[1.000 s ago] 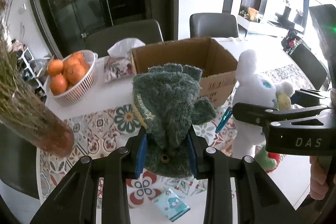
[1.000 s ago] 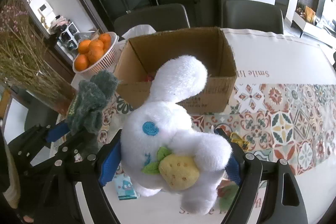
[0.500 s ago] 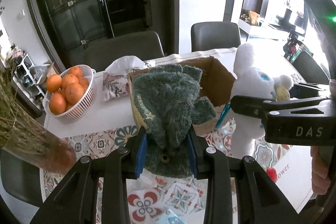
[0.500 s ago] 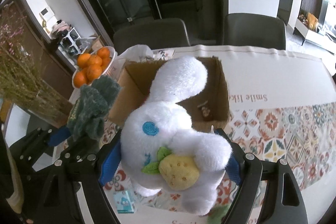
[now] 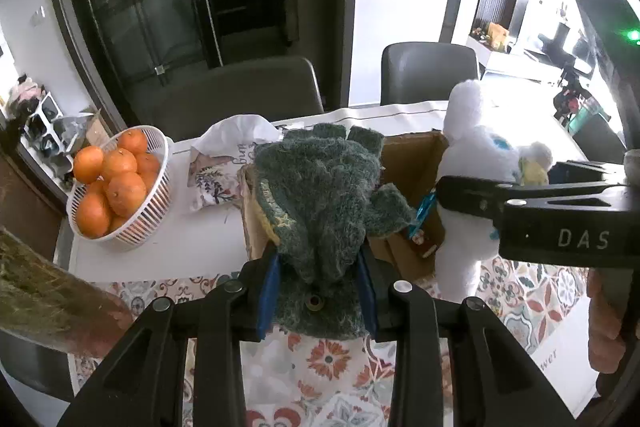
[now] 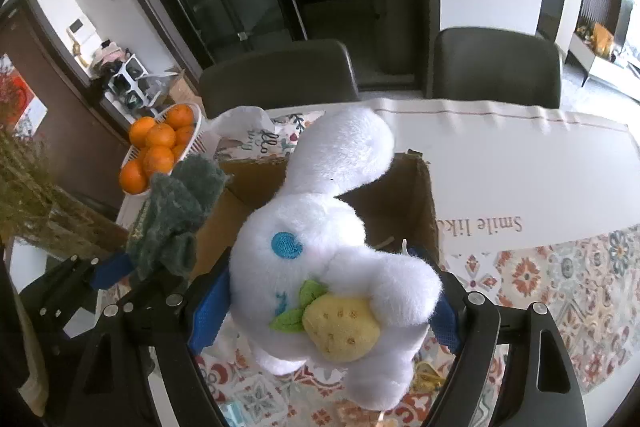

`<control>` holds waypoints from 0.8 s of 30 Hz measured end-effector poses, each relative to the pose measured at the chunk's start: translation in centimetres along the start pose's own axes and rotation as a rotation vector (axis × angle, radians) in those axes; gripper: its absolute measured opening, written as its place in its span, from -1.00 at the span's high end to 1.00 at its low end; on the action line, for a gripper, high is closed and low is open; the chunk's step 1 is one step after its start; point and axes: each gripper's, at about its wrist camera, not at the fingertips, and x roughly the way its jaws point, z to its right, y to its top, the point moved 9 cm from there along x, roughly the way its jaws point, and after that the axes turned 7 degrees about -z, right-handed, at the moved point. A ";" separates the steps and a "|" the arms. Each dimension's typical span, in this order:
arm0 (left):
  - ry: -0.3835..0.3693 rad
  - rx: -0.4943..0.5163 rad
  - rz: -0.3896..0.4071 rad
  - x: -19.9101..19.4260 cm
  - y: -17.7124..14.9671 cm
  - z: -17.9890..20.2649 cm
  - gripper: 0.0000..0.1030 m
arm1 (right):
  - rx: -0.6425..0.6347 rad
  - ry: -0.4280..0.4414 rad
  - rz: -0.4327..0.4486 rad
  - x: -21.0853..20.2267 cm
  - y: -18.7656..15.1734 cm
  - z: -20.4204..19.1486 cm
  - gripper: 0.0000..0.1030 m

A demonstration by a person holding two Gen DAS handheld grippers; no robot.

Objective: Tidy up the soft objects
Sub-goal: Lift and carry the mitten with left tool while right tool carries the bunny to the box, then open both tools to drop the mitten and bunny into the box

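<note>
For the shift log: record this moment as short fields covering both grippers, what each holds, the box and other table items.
left gripper: shut on green knitted glove
right gripper: shut on white plush toy, which holds a yellow strawberry
cardboard box: open, on the table beyond both items
basket of oranges: left of the box
tablecloth: patterned, partly plain white

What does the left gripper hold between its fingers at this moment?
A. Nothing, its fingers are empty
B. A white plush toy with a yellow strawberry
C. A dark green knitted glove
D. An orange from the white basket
C: the left gripper is shut on the dark green knitted glove, while the white plush toy sits in the right gripper.
</note>
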 end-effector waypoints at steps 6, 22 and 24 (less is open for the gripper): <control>-0.003 -0.024 -0.034 2.5 0.7 -0.5 0.32 | 0.012 0.024 -0.044 3.3 1.3 0.4 -0.63; 0.014 -0.022 -0.094 6.9 0.1 -1.1 0.01 | 0.015 0.019 -0.138 9.0 1.2 0.6 -0.66; 0.021 -0.017 -0.096 7.2 0.0 -1.2 -0.18 | 0.006 0.007 -0.132 9.2 1.3 0.6 -0.66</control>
